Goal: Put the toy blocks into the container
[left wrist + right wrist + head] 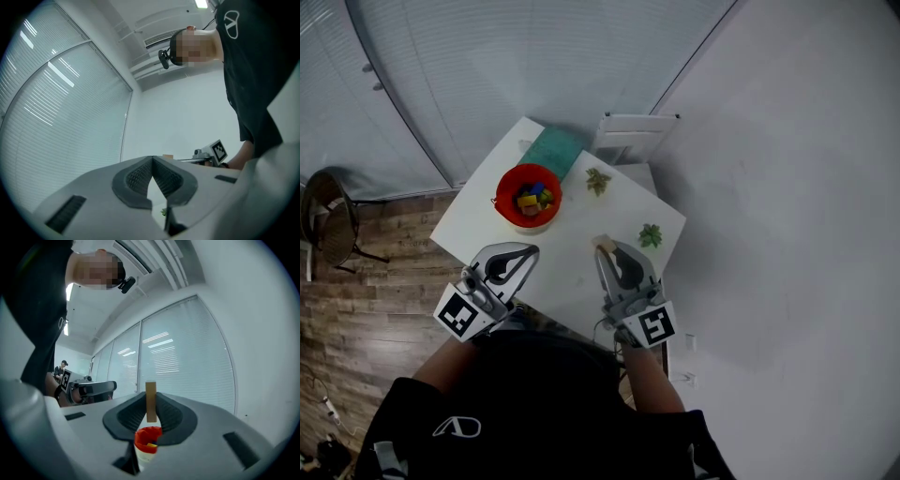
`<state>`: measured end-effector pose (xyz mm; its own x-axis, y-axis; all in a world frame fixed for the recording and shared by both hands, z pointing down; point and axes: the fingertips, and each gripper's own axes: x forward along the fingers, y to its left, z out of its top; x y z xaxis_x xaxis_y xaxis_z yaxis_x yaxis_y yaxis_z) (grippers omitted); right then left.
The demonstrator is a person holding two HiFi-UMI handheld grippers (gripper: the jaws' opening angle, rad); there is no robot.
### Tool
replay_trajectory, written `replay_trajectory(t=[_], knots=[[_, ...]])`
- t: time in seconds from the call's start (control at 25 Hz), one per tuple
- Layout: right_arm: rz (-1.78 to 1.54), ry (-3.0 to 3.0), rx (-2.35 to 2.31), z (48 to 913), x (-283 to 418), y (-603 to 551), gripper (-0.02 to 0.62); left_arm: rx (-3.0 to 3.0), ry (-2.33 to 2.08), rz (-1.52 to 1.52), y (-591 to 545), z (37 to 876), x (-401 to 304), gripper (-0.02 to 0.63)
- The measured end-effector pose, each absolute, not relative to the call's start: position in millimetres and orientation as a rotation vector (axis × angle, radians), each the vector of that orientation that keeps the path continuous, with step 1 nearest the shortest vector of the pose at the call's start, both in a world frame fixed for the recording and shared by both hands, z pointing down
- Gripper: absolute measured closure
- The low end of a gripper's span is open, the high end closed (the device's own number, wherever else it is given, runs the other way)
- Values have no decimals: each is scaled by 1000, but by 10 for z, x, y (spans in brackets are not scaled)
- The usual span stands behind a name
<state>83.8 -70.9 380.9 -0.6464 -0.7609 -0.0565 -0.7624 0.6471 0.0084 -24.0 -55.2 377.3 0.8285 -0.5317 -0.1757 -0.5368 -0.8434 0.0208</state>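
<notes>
Block (150, 401) pinched between right gripper (607, 251) fingers, red bucket (142, 435) beyond and below them. Left gripper (152, 160) fingers pressed together, empty.

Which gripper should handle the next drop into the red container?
Right. The right gripper is shut on a tan block, and the red container shows in line beyond its jaws. The left gripper is shut and empty.

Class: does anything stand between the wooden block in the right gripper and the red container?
Nothing visible does: only white table lies between the wooden block and the red container.
</notes>
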Motion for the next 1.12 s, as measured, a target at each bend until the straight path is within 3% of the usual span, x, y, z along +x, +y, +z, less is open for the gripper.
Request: replay_trajectory(t=[0.44, 1.12], knots=[[103, 2829, -1259, 3782, 765, -930, 529, -2959, 904, 273, -459, 3797, -284, 601], [148, 2888, -1085, 3719, -189, -1986, 528, -2905, 1104, 247, -410, 3883, -892, 600]])
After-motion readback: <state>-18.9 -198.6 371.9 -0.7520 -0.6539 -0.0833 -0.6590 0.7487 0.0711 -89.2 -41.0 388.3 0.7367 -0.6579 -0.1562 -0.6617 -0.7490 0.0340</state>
